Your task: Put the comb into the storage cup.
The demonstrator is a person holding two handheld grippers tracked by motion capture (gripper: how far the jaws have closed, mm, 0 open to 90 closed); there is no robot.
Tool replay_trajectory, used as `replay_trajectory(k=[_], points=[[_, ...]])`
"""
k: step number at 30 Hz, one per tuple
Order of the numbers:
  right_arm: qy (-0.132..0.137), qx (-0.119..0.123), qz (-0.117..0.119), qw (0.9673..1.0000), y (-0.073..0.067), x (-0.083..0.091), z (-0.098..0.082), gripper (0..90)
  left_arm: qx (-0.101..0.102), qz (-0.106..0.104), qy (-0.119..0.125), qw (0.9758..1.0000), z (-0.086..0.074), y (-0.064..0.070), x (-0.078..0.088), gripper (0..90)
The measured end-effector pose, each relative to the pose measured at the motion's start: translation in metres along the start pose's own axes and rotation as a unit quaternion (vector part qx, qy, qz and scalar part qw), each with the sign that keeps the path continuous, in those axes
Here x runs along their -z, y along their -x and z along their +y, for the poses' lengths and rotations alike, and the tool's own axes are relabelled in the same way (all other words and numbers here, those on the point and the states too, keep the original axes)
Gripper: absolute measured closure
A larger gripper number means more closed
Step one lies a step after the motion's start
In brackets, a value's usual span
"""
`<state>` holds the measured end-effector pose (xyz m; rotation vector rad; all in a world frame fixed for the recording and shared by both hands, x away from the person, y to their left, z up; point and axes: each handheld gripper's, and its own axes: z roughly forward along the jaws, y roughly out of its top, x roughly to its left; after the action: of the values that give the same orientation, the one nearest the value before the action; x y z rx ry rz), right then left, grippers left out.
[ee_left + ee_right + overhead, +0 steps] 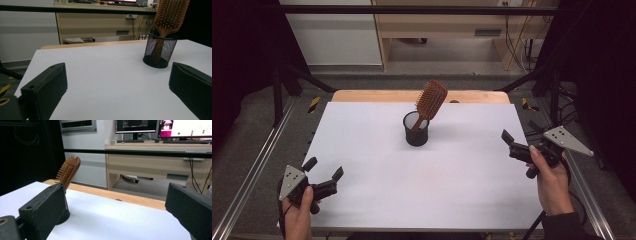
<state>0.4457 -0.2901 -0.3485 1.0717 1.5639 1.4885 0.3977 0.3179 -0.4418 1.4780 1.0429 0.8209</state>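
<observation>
A black mesh cup (416, 130) stands upright on the white table (452, 180), toward the far middle. A wooden paddle hairbrush (431, 100) rests in it handle down and leans right. My left gripper (324, 168) hovers open and empty at the near left corner. My right gripper (521, 131) is open and empty at the right edge. In the left gripper view the cup (160, 51) and the brush (171, 15) sit ahead, toward the right jaw of the left gripper (117, 72). In the right gripper view the brush (68, 171) rises behind the left jaw of the right gripper (116, 195), which hides most of the cup (63, 216).
A wooden strip (377, 96) borders the table's far edge. Metal rails (257, 165) run along both sides, and a black bar (412, 9) crosses overhead at the back. Beyond it stands a wooden desk (155, 162) with monitors (136, 125).
</observation>
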Motion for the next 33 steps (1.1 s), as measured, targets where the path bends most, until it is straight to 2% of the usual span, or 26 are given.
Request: replay_trajectory(k=[9,18,29,33], points=[[-0.008,-0.007,-0.008,0.9999,0.005,0.019,-0.02,3.5,-0.002,-0.003,-0.002,1.0,0.0,0.001,-0.001,2.2],[-0.017,-0.012,-0.017,0.9996,0.01,0.028,-0.043,3.0,-0.003,-0.002,-0.001,1.0,0.0,0.001,0.0,2.2],[-0.023,-0.005,-0.005,0.9997,0.003,0.032,-0.066,2.9,-0.006,-0.003,0.0,1.0,0.0,0.001,0.0,2.2],[-0.027,0.005,0.001,0.9996,0.0,0.031,-0.074,3.0,-0.005,-0.003,0.0,1.0,0.0,0.001,0.0,2.2]])
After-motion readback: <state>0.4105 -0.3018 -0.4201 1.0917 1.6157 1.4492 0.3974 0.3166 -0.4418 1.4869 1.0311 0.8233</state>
